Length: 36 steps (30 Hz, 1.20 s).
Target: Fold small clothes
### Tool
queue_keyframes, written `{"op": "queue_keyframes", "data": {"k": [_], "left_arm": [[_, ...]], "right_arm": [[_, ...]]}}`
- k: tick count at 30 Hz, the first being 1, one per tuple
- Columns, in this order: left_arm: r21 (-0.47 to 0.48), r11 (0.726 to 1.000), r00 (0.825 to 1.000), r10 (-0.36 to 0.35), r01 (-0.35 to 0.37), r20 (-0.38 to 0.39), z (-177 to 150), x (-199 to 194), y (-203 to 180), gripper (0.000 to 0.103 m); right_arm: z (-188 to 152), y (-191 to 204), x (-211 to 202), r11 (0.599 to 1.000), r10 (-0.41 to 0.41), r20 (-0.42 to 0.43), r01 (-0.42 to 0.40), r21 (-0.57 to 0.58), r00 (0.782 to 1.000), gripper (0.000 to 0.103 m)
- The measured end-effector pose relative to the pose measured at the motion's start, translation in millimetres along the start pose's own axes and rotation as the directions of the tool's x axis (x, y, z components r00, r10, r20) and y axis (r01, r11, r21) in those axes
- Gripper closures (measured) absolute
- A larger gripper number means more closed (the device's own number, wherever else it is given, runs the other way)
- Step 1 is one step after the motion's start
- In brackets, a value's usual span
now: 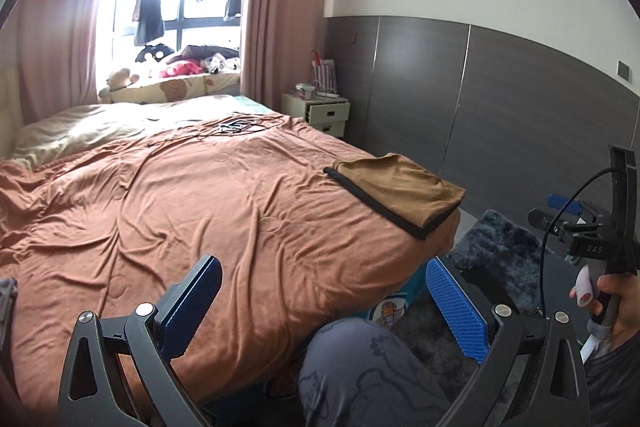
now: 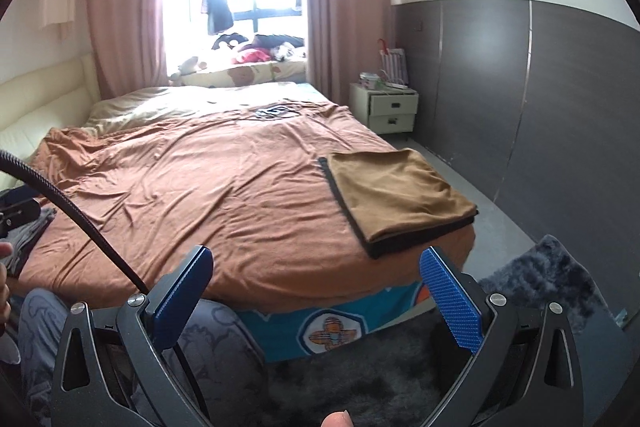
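**Both grippers wide open above the bed's foot, folded brown garment at the far corner**

The left gripper (image 1: 320,301) hangs over the near edge of the bed, its two blue-padded fingers (image 1: 458,311) spread far apart with nothing between them. The right gripper (image 2: 316,297) stands the same way: jaws spread wide, blue pads (image 2: 452,301) bare, gripping nothing.

A folded brown garment (image 2: 400,195) with a dark edge lies flat on the rust-orange bedcover (image 1: 200,195), at the bed's right corner near the foot, well apart from both grippers. In the left wrist view the same garment (image 1: 400,191) lies just at the cover's edge. At the left border of the right wrist view some grey cloth (image 2: 28,235) rests on the cover; what it is cannot be told.

The person's knee in grey patterned trousers (image 1: 360,375) is below the left gripper, against the bed's foot. A hand (image 1: 612,307) grips the handle of the other gripper at the right of the left wrist view, with a black cable (image 1: 560,219) looping above it.

A tangle of thin cords (image 1: 236,126) lies on the cover toward the head. A pale nightstand (image 2: 390,107) stands beside the bed against the dark wall panel, and a shaggy dark rug (image 2: 552,275) covers the floor at the foot
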<state>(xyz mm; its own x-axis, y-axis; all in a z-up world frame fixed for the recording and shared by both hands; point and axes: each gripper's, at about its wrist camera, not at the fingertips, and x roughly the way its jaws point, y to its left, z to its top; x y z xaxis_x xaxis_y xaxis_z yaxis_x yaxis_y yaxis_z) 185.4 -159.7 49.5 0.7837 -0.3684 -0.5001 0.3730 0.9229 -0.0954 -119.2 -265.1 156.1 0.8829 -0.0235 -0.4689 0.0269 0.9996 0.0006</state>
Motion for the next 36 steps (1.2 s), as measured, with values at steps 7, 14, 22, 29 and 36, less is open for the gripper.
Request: {"op": "queue_keyframes", "data": {"k": [7,14,22,29,36], "left_arm": [[-0.013,0.999,0.999,0.048,-0.047,0.013,-31,-29,15,0.000],[-0.018,0.992,0.992,0.122,-0.121,0.031,-62,-51,25,0.000],[-0.055,0.985,0.986,0.165,-0.163,0.036,-88,-71,38,0.000],[-0.071,0.978,0.978,0.202,-0.198,0.046,-99,-81,47,0.000],[-0.089,0.970,0.972,0.230,-0.225,0.044,-104,-85,55,0.000]], "right_arm": [[-18,13,-3,0.999,0.038,0.004,-0.038,0.029,0.999,0.000],[-34,32,-5,1.000,0.025,-0.015,-0.025,0.016,1.000,0.000],[-44,51,1,0.997,0.071,-0.049,-0.070,0.017,0.996,0.000],[-53,63,2,0.996,0.084,-0.062,-0.082,0.041,0.995,0.000],[-52,72,11,0.994,0.100,-0.081,-0.095,0.056,0.992,0.000]]}}
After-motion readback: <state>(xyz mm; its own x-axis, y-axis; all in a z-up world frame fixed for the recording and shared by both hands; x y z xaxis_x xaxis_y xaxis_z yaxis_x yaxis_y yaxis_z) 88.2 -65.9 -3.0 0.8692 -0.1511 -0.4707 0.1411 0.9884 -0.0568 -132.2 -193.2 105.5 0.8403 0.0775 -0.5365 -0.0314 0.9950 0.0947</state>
